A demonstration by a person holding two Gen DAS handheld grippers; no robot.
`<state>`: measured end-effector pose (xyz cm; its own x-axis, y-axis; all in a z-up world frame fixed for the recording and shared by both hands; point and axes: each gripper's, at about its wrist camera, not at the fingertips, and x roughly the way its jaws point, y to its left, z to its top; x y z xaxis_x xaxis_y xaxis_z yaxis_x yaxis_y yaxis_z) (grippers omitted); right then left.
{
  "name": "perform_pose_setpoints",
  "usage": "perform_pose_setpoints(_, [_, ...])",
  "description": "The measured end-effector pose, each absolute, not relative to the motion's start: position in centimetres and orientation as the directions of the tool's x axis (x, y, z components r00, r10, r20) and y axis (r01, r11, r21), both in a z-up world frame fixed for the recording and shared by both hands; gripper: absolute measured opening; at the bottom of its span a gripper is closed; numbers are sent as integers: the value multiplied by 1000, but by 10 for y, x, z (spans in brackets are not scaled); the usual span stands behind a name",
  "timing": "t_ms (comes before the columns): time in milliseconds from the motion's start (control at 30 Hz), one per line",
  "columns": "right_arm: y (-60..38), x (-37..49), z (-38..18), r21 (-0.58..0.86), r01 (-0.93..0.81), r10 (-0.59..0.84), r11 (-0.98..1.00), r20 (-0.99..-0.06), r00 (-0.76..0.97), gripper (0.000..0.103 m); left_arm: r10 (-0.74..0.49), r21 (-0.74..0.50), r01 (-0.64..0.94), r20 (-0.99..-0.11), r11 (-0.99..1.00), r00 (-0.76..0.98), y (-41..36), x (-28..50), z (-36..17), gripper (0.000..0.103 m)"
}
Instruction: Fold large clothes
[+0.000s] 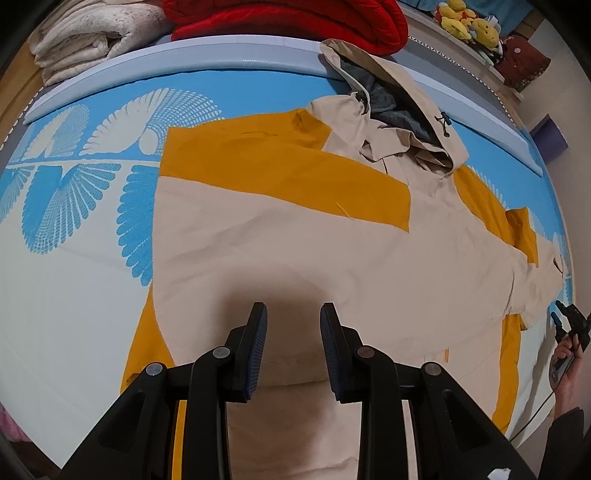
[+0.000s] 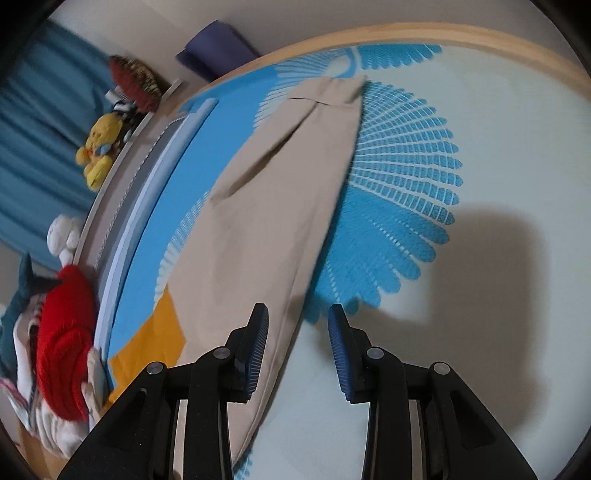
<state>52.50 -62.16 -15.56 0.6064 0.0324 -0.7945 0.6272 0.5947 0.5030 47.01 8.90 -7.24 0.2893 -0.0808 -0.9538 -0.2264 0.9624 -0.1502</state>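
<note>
Beige and mustard-yellow cloth covered most of the left wrist view: a hooded jacket point(image 1: 280, 258) lay spread flat on a bed sheet point(image 1: 74, 295) printed with blue fan shapes on pale ground. Its hood point(image 1: 399, 107), lined in grey, pointed toward the far edge of the bed, and one sleeve point(image 1: 524, 266) stretched out to the right.

The left gripper point(image 1: 293, 314) pointed steeply down over the lower part of the jacket. Its blue-padded fingers point(image 1: 258, 332) stood a little apart with a clear gap between them, and beige fabric showed through that gap. No fold of cloth was pinched between the pads; whether the tips touched the jacket I could not tell.

At the right edge of that view a hand point(image 1: 565, 362) held the right gripper point(image 1: 561, 314) just beside the sleeve's cuff.

In the right wrist view the picture was blurred. The right gripper point(image 2: 299, 314) had its fingers point(image 2: 340, 332) partly open, nothing between them. The beige sleeve point(image 2: 280, 206) ran away from it across the sheet point(image 2: 498, 110); its edge passed under the left finger, while the gap and the right finger hung over bare sheet. A dark shadow point(image 2: 491, 266) fell on the sheet to the right.

Beyond the bed sat a red quilted bundle point(image 1: 288, 22), folded white bedding point(image 1: 85, 37) and yellow plush toys point(image 1: 465, 22).
</note>
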Motion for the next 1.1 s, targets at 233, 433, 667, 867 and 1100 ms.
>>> perform_pose_setpoints(233, [-638,536,-177,567,630,43,530,-760,648,35,-82,-144,-213,-958,966,276,87,470,-77,26])
perform_pose_setpoints(433, [-651,550,-188,660,598,57,454,-692,720,35,-78,-134,-199,-962,971,263,80,469,-84,26])
perform_pose_setpoints(667, [-650,557,-188,659,599,22,455,-681,732,34,-79,-125,-168,-963,978,256,72,470,-88,26])
perform_pose_setpoints(867, [-648,552,-180,601,666,-62,442,-720,691,13,-86,-135,-173,-960,976,268,75,468,-82,26])
perform_pose_setpoints(1100, [-578,579,-77,427,620,-238,658,-663,710,3,-110,-168,-180,-949,969,295,81,466,-68,26])
